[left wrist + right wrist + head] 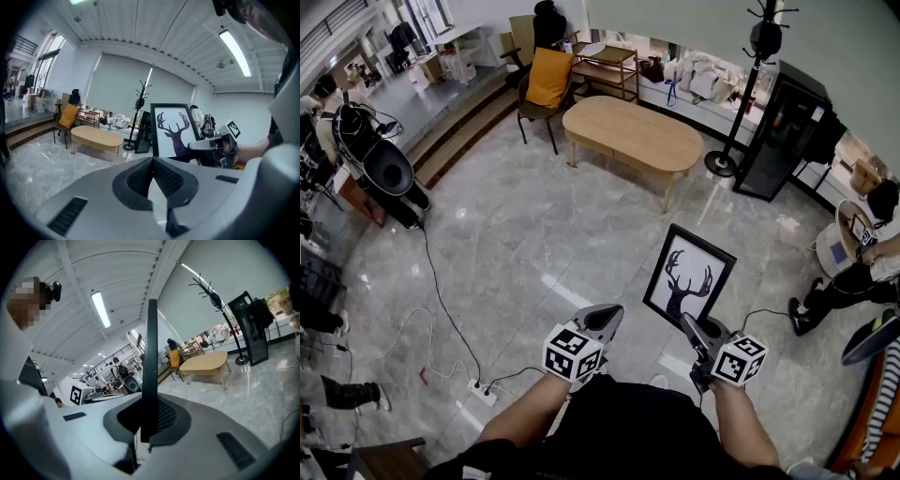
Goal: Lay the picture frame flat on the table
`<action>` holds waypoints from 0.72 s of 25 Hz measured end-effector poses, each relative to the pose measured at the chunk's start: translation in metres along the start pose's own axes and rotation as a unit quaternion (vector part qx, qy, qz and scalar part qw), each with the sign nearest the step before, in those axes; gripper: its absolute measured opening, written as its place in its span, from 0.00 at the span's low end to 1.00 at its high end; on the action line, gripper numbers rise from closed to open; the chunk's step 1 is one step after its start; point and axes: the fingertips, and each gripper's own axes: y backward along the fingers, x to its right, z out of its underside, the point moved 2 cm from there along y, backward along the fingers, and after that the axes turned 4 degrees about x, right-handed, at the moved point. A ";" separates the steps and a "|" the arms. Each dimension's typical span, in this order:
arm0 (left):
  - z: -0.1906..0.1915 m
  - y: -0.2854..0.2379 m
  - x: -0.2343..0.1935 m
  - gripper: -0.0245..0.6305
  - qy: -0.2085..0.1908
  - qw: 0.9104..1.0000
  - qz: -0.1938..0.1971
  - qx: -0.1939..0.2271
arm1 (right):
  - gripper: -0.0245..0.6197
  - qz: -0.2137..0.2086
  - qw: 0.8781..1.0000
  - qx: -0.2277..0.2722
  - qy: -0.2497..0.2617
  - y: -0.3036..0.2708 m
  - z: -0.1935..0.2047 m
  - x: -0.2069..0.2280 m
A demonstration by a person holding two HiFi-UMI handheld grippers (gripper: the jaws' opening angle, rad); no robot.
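Head view: right claw (689, 328) clenched on the lower edge of the picture frame (688, 275). Frame is in the air over the grey floor (516, 244), tilted, deer print facing the camera. Left claw (607, 319) sits just left of the frame, not touching it. Wooden surface (633, 134) is well apart, farther into the room. Left gripper view: left claw (152, 161) jaws together, nothing between them. Picture frame (172, 129) stands upright ahead and to the right, print toward this camera, with the right claw (213, 146) gripping its lower right part. Wooden surface (96, 136) is off to the left, behind. Right gripper view: picture frame (150, 357) seen edge-on, a dark strip rising straight out of the right claw (149, 420), jaws pressed on both its faces. Wooden surface (206, 363) is in the background to the right, well apart from the frame.
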 end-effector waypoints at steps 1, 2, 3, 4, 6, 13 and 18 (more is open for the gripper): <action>0.001 0.000 0.000 0.04 0.000 1.000 0.000 0.001 | 0.06 0.000 1.000 0.000 0.001 0.000 0.001 0.001; 0.001 0.000 0.000 0.04 0.000 1.000 0.000 0.002 | 0.06 0.001 1.000 0.000 0.003 0.000 0.001 0.002; 0.001 0.000 0.000 0.04 -0.001 1.000 -0.001 0.004 | 0.06 0.001 1.000 0.001 0.004 0.000 0.001 0.003; 0.000 0.000 -0.001 0.04 -0.002 1.000 -0.001 0.005 | 0.06 0.001 1.000 0.002 0.004 -0.001 0.000 0.003; -0.001 0.000 -0.002 0.04 -0.002 1.000 -0.001 0.006 | 0.06 0.004 1.000 0.001 0.002 -0.002 0.000 0.002; 0.000 0.000 0.001 0.04 -0.003 1.000 -0.002 0.004 | 0.06 -0.003 1.000 0.002 0.005 -0.001 -0.002 0.000; 0.003 -0.003 0.000 0.04 0.000 1.000 -0.005 0.000 | 0.06 -0.009 1.000 -0.004 -0.009 -0.001 -0.001 0.001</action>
